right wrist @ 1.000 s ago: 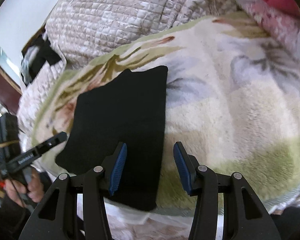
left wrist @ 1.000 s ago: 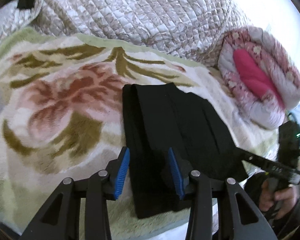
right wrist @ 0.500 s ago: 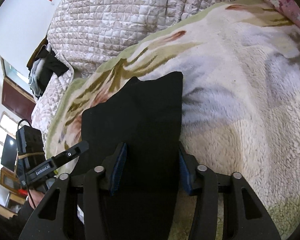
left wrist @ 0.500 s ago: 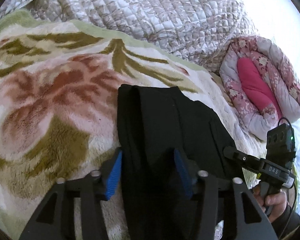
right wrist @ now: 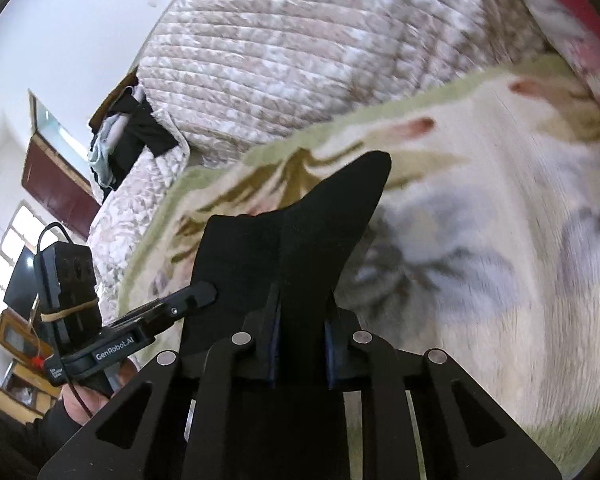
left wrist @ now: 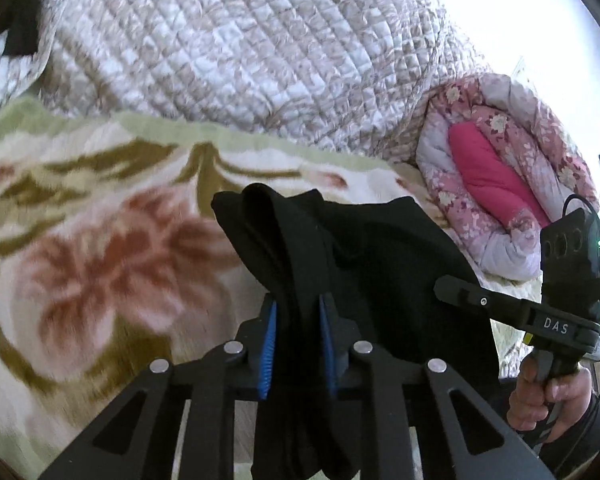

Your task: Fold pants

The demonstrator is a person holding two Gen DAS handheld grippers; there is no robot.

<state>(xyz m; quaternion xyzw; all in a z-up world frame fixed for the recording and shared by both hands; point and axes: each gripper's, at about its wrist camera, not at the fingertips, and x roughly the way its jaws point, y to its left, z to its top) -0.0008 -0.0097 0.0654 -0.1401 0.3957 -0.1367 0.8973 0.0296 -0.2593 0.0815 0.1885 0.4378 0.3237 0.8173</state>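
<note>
Pants (left wrist: 380,248) pinched by left claw (left wrist: 298,320), right claw (right wrist: 302,320) likewise (own view).

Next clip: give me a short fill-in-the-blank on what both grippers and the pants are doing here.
1. The left gripper is shut on the ____ pants.
2. The right gripper is ____ on the same pants.
3. The pants lie on a ____-patterned blanket.
4. Behind the blanket is a quilted ____.

Missing: black; shut; floral; bedspread
</note>
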